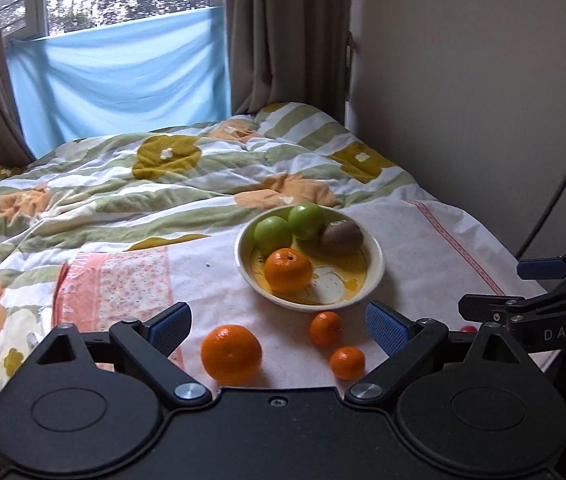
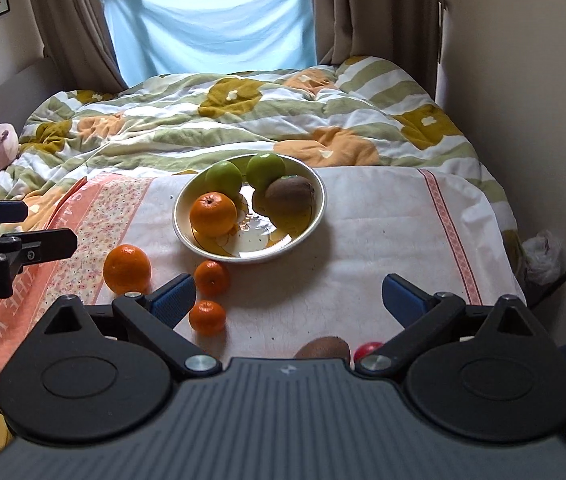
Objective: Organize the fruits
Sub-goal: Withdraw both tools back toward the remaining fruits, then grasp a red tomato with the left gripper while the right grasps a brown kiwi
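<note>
- While both sets of jaws stand wide and empty, a pick is judged to be pending: four fruits already lie in the bowl [image 2: 187, 236], mid-bed on the cloth [image 2: 363, 240].
- Left gripper [image 1: 279, 326] is lined up nearest the big orange [image 1: 231, 354]; closing around it is called for next.
- Two mandarins [image 1: 326, 328] lie just beside; a kiwi [image 2: 323, 349] and red fruit [image 2: 367, 349] sit at the near edge, half hidden beneath the right gripper [image 2: 289, 298].

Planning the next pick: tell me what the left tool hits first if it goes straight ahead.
Probably the large orange lying on the towel, just inside the open left tool; beyond it stands the bowl. Depth is uncertain in this fisheye view.
</note>
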A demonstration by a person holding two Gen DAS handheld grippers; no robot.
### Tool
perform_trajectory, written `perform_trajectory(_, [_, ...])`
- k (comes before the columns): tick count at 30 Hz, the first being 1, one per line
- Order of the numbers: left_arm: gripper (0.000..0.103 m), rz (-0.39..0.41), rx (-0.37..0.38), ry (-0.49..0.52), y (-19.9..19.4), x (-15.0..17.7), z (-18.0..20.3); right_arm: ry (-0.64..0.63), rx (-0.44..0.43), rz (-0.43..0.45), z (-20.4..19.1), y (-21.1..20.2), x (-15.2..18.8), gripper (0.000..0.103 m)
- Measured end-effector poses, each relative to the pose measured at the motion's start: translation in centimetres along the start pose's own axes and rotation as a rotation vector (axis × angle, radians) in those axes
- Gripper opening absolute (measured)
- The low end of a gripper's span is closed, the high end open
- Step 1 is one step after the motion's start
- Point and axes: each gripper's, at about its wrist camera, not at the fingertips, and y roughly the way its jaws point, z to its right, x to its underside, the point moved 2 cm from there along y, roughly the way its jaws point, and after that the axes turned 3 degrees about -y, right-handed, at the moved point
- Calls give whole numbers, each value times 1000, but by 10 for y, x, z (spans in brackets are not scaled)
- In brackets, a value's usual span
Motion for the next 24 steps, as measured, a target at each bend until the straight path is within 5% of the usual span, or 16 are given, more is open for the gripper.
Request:
perform_trajectory(14, [96,-75,202,206,43,54,79,86,46,-48,46,4,57,103])
perform_trajectory(24, [76,-151,268,357,105,80,112,165,12,-79,67,33,77,103])
